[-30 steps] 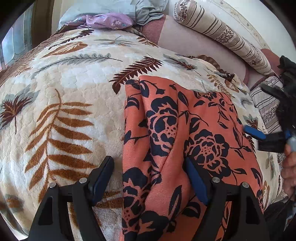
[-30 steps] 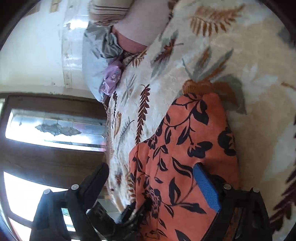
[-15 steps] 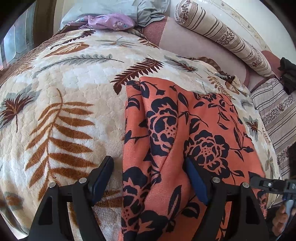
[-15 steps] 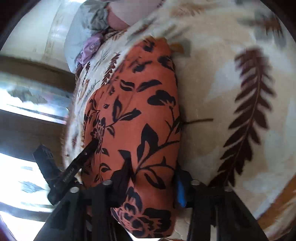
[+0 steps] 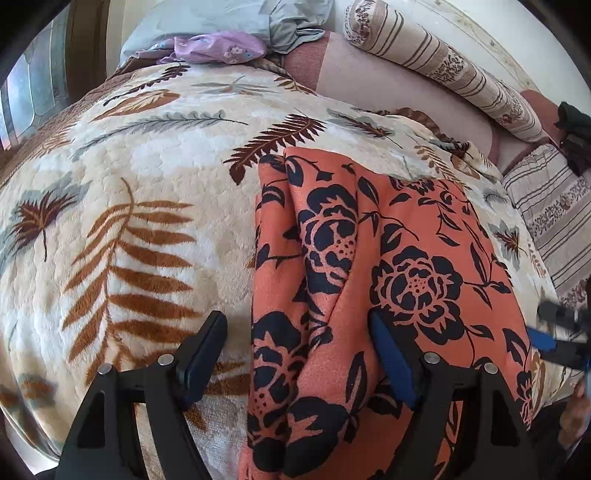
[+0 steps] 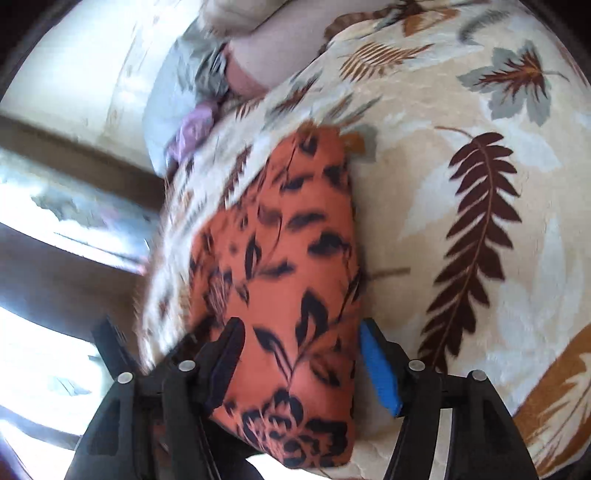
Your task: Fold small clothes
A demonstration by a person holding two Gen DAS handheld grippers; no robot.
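Right hand-held gripper [image 6: 301,365] now lower along orange floral garment [image 6: 280,266], jaws opening

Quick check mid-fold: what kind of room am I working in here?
Most likely a bedroom: the work surface is a bed under a leaf-print blanket, with a striped bolster pillow and a window beside it.

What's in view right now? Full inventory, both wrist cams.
orange garment: 1, orange with black flowers, lying on the blanket, near edge
blanket: 1, cream with leaf print, covering the bed
purple cloth: 1, lilac, far end of the bed
grey cloth: 1, pale grey-blue, behind the purple cloth
bolster: 1, striped beige, far right
left gripper: open over the garment's left part
right gripper: jaws opening, garment between them
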